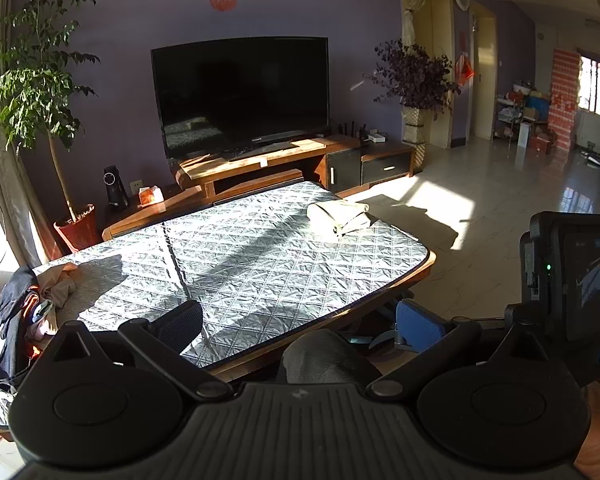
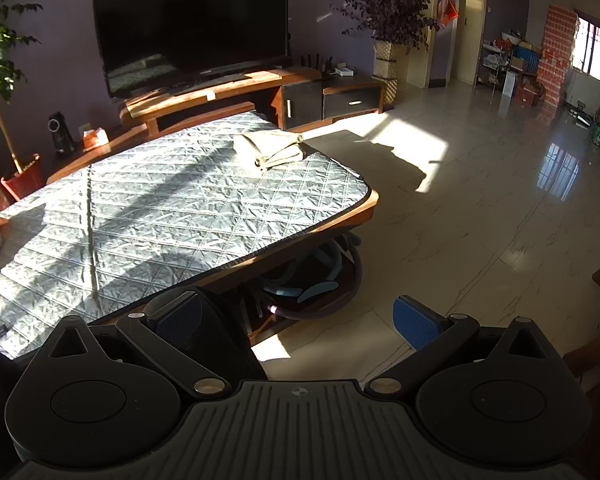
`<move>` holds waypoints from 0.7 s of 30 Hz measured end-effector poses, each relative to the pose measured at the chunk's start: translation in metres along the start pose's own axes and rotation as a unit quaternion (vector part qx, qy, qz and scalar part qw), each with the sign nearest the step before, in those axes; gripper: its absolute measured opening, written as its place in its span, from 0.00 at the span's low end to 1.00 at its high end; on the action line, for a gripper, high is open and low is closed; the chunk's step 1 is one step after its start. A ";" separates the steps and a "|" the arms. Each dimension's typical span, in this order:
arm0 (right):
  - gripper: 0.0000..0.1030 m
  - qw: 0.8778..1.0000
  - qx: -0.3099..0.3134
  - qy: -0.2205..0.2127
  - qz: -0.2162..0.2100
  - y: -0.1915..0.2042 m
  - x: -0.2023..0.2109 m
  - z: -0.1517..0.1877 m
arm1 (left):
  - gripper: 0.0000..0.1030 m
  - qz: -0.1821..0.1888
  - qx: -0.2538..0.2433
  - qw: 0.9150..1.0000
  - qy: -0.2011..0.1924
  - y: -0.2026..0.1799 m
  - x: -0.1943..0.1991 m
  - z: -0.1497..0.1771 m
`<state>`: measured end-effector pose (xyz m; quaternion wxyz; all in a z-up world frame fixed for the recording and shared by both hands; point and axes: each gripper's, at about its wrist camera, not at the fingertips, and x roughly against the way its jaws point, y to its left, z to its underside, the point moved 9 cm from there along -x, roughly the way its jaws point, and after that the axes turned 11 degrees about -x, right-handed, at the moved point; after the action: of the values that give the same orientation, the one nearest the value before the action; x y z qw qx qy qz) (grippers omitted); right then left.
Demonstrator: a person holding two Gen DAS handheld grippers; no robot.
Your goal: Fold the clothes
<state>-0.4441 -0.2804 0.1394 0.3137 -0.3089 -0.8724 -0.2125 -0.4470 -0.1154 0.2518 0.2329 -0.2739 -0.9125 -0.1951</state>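
Quilted counter (image 1: 260, 264), sunlit: folded beige garment (image 1: 338, 216) at far right corner; limp unfolded clothes pile (image 1: 40, 296) at left edge, best pinched at hems. My left claw (image 1: 300, 322) and right claw (image 2: 300, 320) gape empty.

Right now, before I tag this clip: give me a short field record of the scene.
setting: living room, television on wooden stand
work surface: table with quilted grey cover
folded: one beige garment near the far right corner
unfolded: pile of clothes at the left end
left gripper: open, empty
right gripper: open, empty, over table's near edge
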 end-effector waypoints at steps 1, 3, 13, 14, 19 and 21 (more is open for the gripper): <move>1.00 1.000 -0.001 -0.001 0.000 0.000 0.000 0.000 | 1.00 -0.001 0.000 1.000 0.000 0.000 0.000 0.000; 1.00 1.000 -0.002 -0.003 -0.001 -0.001 0.001 -0.001 | 1.00 -0.002 0.000 1.000 0.000 0.001 0.000 0.000; 1.00 1.000 -0.007 -0.009 -0.002 -0.002 0.002 -0.004 | 0.99 -0.013 0.001 1.000 0.007 0.007 -0.001 0.000; 1.00 1.000 -0.008 -0.011 -0.002 -0.003 0.003 -0.004 | 0.99 -0.012 0.000 1.000 0.007 0.007 -0.001 0.000; 1.00 1.000 -0.010 -0.024 -0.002 -0.003 0.008 -0.010 | 0.99 -0.012 0.001 1.000 0.008 0.008 -0.001 0.000; 1.00 1.000 -0.009 -0.028 -0.004 -0.003 0.011 -0.012 | 0.99 -0.012 0.002 1.000 0.008 0.007 -0.001 0.001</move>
<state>-0.4479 -0.2847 0.1548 0.2857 -0.3143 -0.8799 -0.2131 -0.4427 -0.1099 0.2524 0.2384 -0.2609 -0.9142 -0.1983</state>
